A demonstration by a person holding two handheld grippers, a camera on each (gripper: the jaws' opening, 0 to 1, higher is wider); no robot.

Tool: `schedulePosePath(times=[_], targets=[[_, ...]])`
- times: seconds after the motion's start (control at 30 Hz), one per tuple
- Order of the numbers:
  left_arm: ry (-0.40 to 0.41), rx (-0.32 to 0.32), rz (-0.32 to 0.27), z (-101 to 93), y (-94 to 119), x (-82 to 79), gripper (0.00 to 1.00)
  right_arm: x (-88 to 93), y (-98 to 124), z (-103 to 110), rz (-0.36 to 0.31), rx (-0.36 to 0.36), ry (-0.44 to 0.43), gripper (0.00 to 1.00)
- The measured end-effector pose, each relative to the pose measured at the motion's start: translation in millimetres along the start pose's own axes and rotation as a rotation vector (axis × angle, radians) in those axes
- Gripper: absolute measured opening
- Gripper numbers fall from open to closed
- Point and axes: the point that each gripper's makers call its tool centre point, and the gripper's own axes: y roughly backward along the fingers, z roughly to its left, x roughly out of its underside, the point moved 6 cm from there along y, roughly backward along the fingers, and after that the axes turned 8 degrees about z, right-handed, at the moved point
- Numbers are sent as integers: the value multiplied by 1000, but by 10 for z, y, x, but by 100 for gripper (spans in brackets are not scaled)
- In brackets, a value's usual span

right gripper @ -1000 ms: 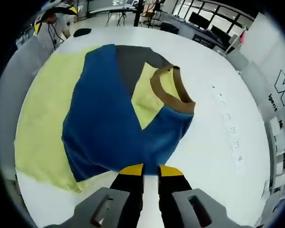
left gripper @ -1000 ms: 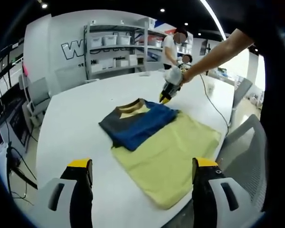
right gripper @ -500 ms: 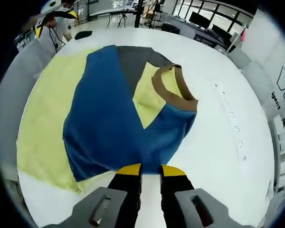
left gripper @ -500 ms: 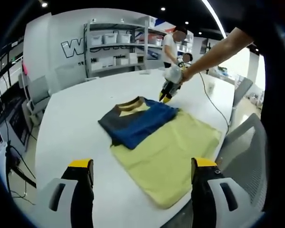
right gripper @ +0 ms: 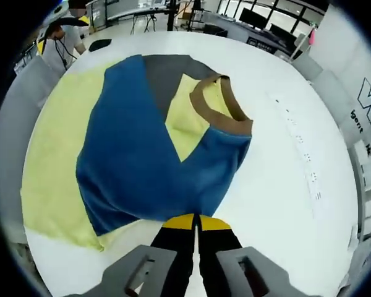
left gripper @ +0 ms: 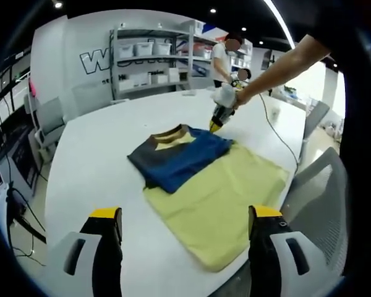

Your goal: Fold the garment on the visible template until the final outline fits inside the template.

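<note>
1. Resting on the white tabletop (left gripper: 93, 161), the yellow template (left gripper: 219, 204) lies near its edge.
2. Folded blue garment (right gripper: 142, 167) overhangs the template's corner; judged partly done.
3. Right gripper (right gripper: 195, 221) pinches the garment hem.
4. Left gripper (left gripper: 180, 215) hangs released.

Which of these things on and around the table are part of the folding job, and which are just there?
In the job:
- blue garment
- yellow template under it
- right gripper, jaws together at the garment's edge
- left gripper, jaws wide apart

Just there:
- shelves of boxes
- grey chair
- white table
</note>
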Motion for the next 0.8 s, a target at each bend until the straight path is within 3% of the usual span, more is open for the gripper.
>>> schedulePosePath(times=[0.43,0.8], targets=[[-33,11,-5,-45,-4,-45,84,-108,302,-121,-54,71,19,0],[-41,21,-9,-63,-9,-68,83,-257,494,-361,-89,147,53,0]])
